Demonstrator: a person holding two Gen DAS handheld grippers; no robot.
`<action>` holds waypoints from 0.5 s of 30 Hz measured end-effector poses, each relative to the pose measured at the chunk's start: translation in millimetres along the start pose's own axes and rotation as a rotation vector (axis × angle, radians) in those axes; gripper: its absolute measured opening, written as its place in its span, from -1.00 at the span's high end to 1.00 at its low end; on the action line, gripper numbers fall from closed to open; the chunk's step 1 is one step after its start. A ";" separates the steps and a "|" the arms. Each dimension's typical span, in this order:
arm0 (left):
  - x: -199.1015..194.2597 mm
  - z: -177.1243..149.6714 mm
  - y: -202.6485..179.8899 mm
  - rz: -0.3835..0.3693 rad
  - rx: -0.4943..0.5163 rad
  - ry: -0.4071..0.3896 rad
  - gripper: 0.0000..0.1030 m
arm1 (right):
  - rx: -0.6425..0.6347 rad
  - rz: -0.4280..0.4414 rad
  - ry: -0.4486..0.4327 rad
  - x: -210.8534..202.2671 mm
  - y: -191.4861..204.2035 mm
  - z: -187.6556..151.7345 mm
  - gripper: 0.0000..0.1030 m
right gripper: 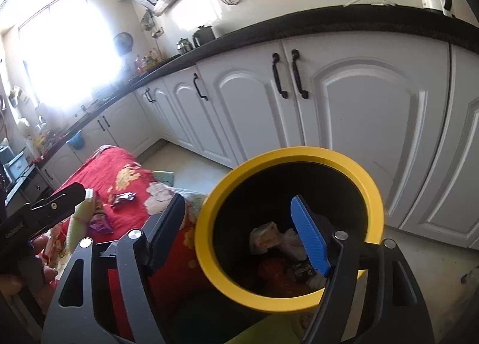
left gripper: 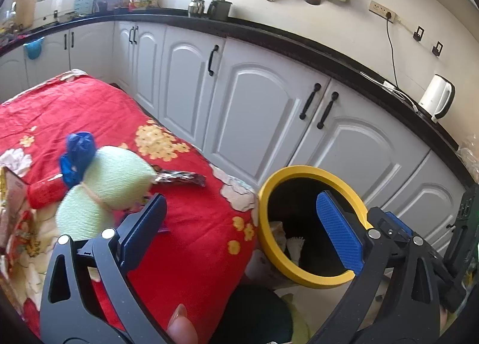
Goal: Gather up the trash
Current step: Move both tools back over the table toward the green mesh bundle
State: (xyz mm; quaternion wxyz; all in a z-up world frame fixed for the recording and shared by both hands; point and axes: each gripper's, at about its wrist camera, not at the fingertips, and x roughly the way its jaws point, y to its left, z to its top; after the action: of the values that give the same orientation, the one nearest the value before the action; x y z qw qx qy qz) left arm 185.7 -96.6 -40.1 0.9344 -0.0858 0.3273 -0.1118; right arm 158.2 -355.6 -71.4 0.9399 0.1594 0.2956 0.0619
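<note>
Right wrist view: the yellow-rimmed bin [right gripper: 206,251] beside the table already holds several crumpled scraps, and the right gripper [right gripper: 239,236] hangs over it, jaws spread and empty. Left gripper [left gripper: 239,230] is likewise spread and empty. A dark wrapper [left gripper: 181,178] remains on the red cloth [left gripper: 98,110], its long axis running left-right, with other litter farther left.

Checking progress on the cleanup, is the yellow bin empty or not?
Not empty: crumpled wrappers lie at the bottom of the bin.
</note>
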 end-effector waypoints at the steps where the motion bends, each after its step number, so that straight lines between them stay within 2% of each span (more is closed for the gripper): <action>1: -3.2 0.5 3.5 0.007 -0.004 -0.005 -0.78 | -0.007 0.007 -0.001 -0.7 4.2 0.3 -0.41; 15: -45.0 6.3 46.8 0.089 -0.035 -0.079 -0.78 | -0.089 0.104 -0.002 -10.1 61.3 -1.3 -0.44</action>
State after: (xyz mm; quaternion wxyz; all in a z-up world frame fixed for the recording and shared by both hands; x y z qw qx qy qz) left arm 162.5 -39.2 -19.5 0.9489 -0.0921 0.2956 -0.0611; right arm 147.9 -299.6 -46.3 0.9418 0.1328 0.2831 0.1238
